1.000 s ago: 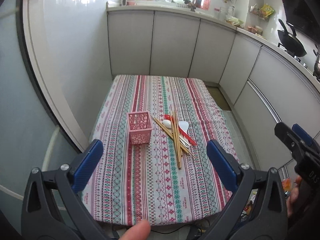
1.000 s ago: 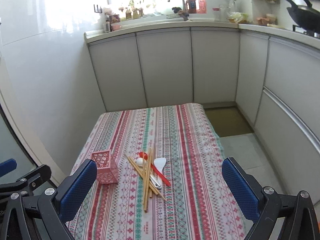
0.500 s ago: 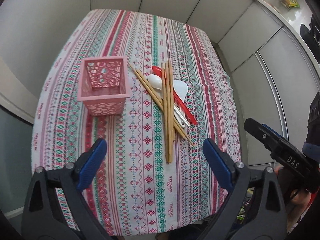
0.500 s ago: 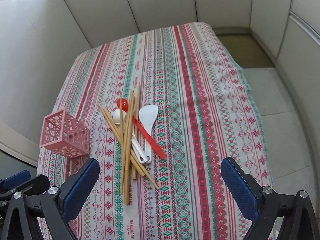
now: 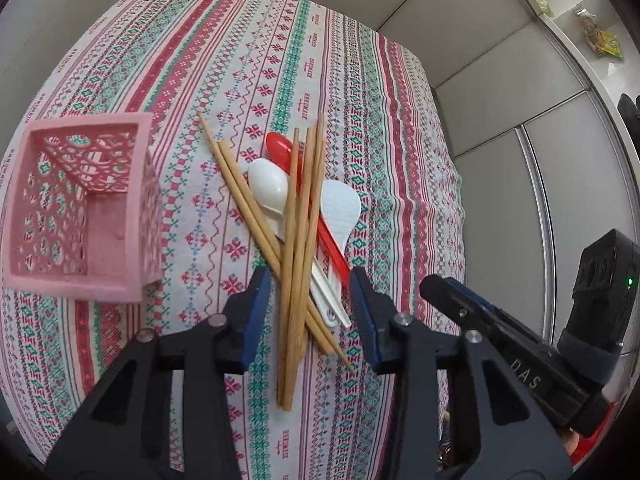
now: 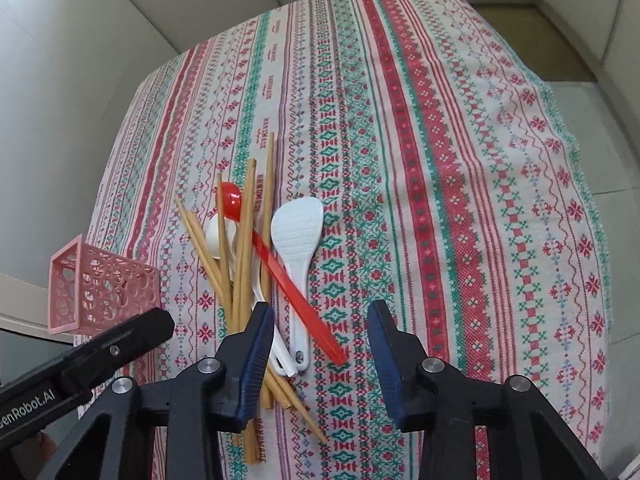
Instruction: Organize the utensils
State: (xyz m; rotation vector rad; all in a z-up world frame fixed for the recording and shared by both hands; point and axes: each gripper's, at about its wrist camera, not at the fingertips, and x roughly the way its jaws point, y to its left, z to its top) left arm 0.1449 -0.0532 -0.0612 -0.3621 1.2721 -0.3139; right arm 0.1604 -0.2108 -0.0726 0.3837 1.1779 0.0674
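Left wrist view looks down on the left gripper [image 5: 306, 312], fingers apart and closing astride the chopsticks [image 5: 298, 240] heaped with spoons on the worktop [image 5: 120, 360], likely to gather them for the empty pink basket [image 5: 80, 208] beside. Right wrist view alone shows the right gripper [image 6: 320, 356] closing around the red spoon [image 6: 280, 268] handle, untouched.
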